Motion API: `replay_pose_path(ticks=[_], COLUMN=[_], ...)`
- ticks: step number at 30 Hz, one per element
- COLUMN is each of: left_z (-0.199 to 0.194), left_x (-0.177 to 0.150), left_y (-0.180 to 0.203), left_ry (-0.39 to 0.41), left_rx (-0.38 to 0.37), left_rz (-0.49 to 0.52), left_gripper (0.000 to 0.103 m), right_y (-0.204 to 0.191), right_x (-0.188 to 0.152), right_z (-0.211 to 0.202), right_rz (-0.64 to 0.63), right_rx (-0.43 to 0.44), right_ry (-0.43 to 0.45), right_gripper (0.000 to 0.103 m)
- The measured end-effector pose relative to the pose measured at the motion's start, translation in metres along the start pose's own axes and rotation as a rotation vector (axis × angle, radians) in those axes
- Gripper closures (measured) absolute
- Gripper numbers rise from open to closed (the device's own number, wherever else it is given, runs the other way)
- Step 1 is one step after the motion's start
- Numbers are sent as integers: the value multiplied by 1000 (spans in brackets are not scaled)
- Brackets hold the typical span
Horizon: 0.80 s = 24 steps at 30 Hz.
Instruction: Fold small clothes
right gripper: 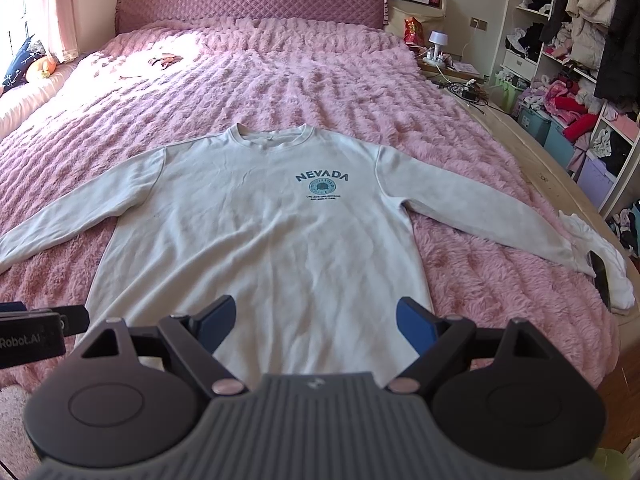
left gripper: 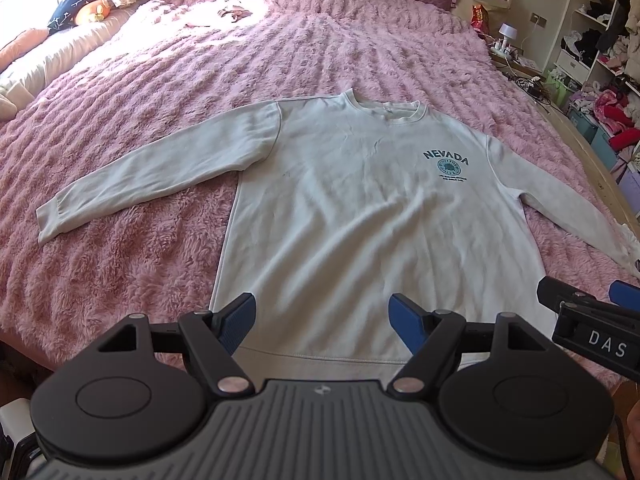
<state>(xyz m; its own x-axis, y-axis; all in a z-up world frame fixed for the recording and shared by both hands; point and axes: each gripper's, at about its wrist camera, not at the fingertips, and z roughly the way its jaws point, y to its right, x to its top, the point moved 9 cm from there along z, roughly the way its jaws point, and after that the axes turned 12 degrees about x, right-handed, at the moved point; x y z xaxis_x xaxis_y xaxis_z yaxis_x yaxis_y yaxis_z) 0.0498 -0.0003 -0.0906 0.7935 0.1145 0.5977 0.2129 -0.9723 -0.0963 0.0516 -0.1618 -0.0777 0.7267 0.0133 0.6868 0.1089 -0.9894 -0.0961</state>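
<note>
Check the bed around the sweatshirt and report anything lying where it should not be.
The sweatshirt lies flat, face up, sleeves spread. At its right cuff a dark flat object, possibly a phone, rests on a crumpled white garment at the bed's edge, crowding the sleeve. A small item lies near the headboard.

Left gripper (left gripper: 322, 310) and right gripper (right gripper: 316, 312): black linkages, blue finger pads (left gripper: 404, 316), silver pivot screws, ribbed grey housings.
</note>
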Motion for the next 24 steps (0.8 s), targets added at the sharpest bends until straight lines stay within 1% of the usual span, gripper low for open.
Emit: replay_pose_path(ticks=[24], left_z=[2], left_x=[1], left_y=[-5], left_ry=[-22], left_rx=[-2], left_rz=[-6], left_gripper=[14], right_y=[1], right_x=[-10], right_z=[12], right_rz=[-5], right_rx=[4], right_ry=[-5], right_gripper=[20])
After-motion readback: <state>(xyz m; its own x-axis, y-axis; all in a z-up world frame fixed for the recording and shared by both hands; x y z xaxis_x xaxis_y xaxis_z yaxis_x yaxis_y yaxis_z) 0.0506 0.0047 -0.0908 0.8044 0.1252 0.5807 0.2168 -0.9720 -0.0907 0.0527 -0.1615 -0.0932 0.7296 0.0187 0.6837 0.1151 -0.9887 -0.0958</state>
